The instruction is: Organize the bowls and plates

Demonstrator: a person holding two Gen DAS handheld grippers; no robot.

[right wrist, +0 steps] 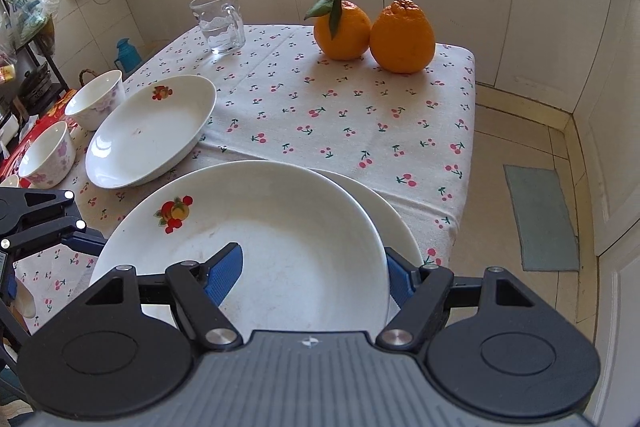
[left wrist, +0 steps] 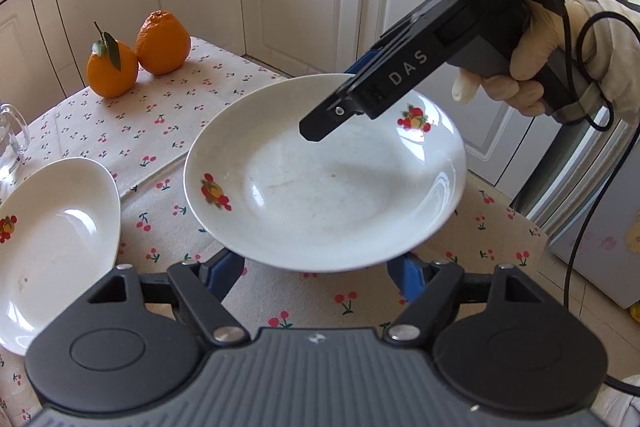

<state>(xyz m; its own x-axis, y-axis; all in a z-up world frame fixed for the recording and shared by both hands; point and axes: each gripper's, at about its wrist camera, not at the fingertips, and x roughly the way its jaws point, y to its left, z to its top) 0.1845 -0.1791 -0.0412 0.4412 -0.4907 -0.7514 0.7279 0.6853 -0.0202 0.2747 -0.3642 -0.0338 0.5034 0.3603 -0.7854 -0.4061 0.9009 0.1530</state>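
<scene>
A white deep plate (left wrist: pixel 320 195) with fruit decals hangs just over the near right corner of the cherry-print table. My right gripper (left wrist: pixel 332 103) comes in from the upper right and is shut on its far rim, one finger inside and one behind. In the right wrist view the same plate (right wrist: pixel 260 247) fills the space between the fingers of my right gripper (right wrist: pixel 310 267). A second white plate (right wrist: pixel 400 223) peeks out beneath it on the right. Both fingers of my left gripper (left wrist: pixel 316 267) run under the plate's near rim, spread apart, tips hidden. Its blue finger (right wrist: pixel 90 242) reaches under the plate's left edge.
Another fruit-decal plate (right wrist: pixel 152 131) lies on the cloth to the left, with two flowered bowls (right wrist: pixel 96 99) beyond it. A glass mug (right wrist: pixel 218 21) and two oranges (right wrist: pixel 400 35) stand at the far end. The table edge (right wrist: pixel 460 211) drops to tiled floor on the right.
</scene>
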